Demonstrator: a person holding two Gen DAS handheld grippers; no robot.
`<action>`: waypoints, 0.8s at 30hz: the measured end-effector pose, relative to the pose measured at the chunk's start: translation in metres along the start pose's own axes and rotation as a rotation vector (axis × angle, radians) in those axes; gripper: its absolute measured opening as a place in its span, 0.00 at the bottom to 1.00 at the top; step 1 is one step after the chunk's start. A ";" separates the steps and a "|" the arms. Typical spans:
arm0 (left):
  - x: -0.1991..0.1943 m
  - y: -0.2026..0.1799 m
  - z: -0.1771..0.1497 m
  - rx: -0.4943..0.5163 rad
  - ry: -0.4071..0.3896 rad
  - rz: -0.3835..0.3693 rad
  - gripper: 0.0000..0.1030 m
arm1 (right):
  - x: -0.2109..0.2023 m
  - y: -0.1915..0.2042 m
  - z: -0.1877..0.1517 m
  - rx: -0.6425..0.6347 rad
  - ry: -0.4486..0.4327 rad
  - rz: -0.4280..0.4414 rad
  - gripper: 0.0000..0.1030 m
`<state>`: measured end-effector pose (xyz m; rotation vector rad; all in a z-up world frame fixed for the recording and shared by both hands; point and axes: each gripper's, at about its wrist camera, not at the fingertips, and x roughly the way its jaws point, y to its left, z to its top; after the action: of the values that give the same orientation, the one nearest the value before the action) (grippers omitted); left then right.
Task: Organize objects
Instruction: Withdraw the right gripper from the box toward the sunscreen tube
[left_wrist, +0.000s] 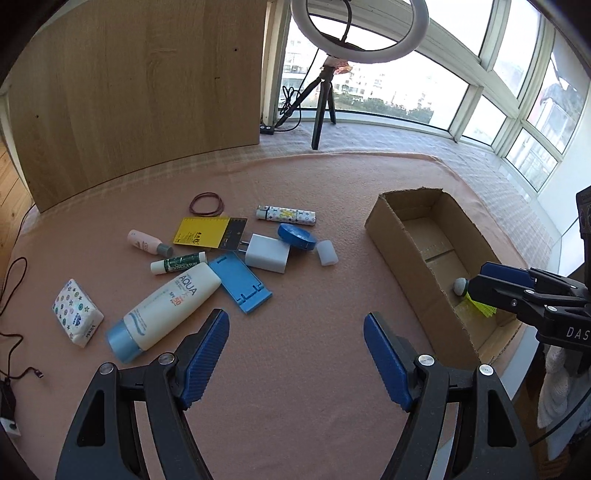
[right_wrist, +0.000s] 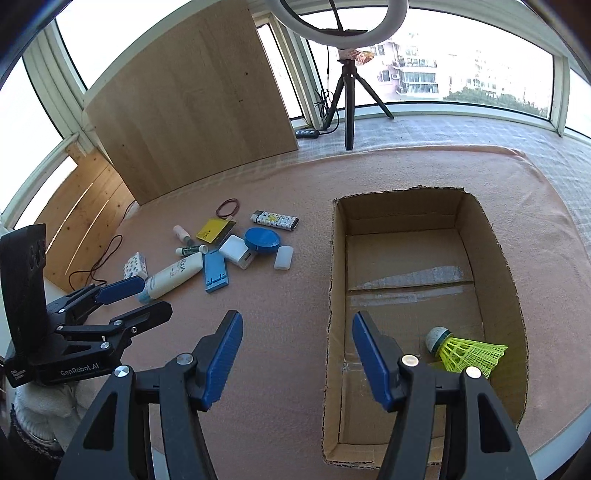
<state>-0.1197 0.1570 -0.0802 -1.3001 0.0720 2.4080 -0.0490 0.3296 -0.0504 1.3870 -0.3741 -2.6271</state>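
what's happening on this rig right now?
A person is sorting small items off a pink cloth into a cardboard box. Only a yellow shuttlecock lies in the box so far. The right gripper is open and empty at the box's near left wall. The left gripper is open and empty too, near the pile: sunscreen tube, white charger, lighter, blue phone stand and others.
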 end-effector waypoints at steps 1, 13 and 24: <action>-0.002 0.011 0.001 -0.005 -0.001 0.008 0.76 | 0.002 0.007 0.000 0.006 -0.001 0.000 0.56; 0.012 0.112 0.017 -0.058 0.046 0.018 0.76 | 0.031 0.066 -0.002 0.035 0.012 -0.033 0.56; 0.063 0.169 0.026 -0.159 0.142 -0.029 0.75 | 0.049 0.082 -0.006 0.073 0.052 -0.027 0.56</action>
<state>-0.2331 0.0279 -0.1409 -1.5309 -0.1007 2.3340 -0.0705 0.2381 -0.0682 1.4896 -0.4511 -2.6177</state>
